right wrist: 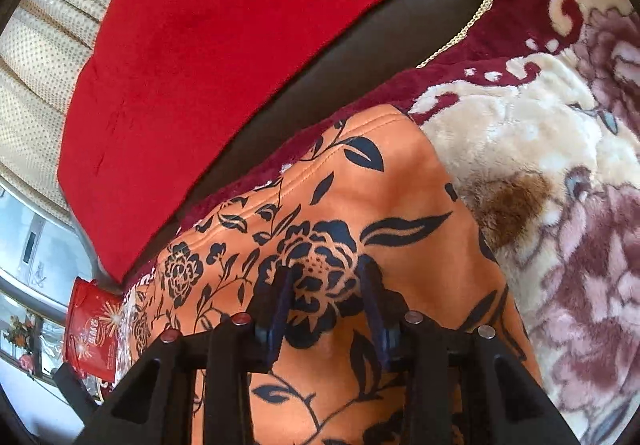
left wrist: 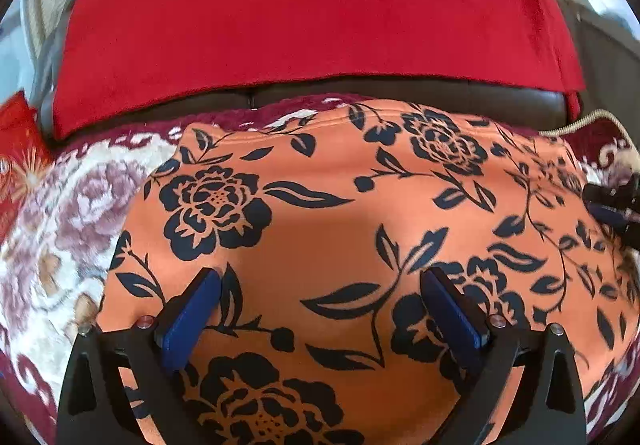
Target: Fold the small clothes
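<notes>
An orange garment with black flower print (left wrist: pixel 328 229) lies spread flat on a plush flowered blanket (left wrist: pixel 52 229). My left gripper (left wrist: pixel 320 277) hovers over its near middle, jaws wide open and empty, blue pads (left wrist: pixel 188 321) showing. The garment also shows in the right wrist view (right wrist: pixel 380 205). My right gripper (right wrist: pixel 326 273) is just above the garment near its right edge, jaws partly open with nothing between them. The right gripper's tip also shows at the right edge of the left wrist view (left wrist: pixel 612 205).
A red cloth (left wrist: pixel 312 13) drapes the dark sofa back (left wrist: pixel 400 93) behind the garment. A red bag (right wrist: pixel 94 329) stands at the left. The blanket (right wrist: pixel 560 173) extends right of the garment, with a gold-cord edge (right wrist: pixel 480 9). Cream curtains (right wrist: pixel 44 57) hang behind.
</notes>
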A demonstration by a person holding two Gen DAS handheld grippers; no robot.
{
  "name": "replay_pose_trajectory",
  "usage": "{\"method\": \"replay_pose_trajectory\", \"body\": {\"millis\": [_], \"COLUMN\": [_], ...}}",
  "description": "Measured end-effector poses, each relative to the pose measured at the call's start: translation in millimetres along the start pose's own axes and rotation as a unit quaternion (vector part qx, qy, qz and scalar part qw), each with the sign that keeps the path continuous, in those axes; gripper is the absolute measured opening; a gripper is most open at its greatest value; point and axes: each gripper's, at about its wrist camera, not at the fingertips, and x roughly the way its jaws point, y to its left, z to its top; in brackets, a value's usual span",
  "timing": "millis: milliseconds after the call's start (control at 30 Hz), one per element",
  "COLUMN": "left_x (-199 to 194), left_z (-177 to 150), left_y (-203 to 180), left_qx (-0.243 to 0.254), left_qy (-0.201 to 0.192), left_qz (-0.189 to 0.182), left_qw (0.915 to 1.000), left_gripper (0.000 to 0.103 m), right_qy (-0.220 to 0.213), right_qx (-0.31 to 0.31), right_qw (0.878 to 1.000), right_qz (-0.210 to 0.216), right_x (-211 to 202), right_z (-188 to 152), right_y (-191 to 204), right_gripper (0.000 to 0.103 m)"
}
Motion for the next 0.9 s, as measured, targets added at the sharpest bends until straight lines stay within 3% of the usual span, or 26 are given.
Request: {"method": "replay_pose_trajectory", "body": {"millis": [200, 267, 333, 467, 733, 900], "left_x": [-8, -12, -17, -19, -18, -17], "left_z": [-5, -10, -15, -20, -27, -23], "left_y": [0, 1, 2, 2, 3, 4], "left_qx": [-0.001, 0.004, 0.01, 0.019, 0.023, 0.021], "left_qy": [0.015, 0.018, 0.01, 0.003, -0.028, -0.026], "left_qz": [-0.023, -0.028, -0.032, -0.031, -0.026, -0.031], "left_qw": [0.9996, 0.9994, 0.9994, 0.9993, 0.999, 0.999], "left_gripper": [0.1, 0.1, 0.1, 0.101, 0.103, 0.103], "right_qy": [-0.004, -0.005, -0.007, -0.027, -0.038, -0.038], "right_qx": [-0.038, -0.038, -0.053, -0.096, -0.114, -0.131], "right_qw": [0.999, 0.999, 0.999, 0.993, 0.988, 0.985], "right_qz": [-0.001, 0.001, -0.001, -0.062, -0.098, -0.109], "right_x": [-33, -42, -47, -49, -35, -31], "right_z": [-28, -41, -58, -92, -94, -95], "right_y": [14, 16, 21, 23, 24, 26], "right_gripper": [0.042, 0.061, 0.061, 0.061, 0.063, 0.063]}}
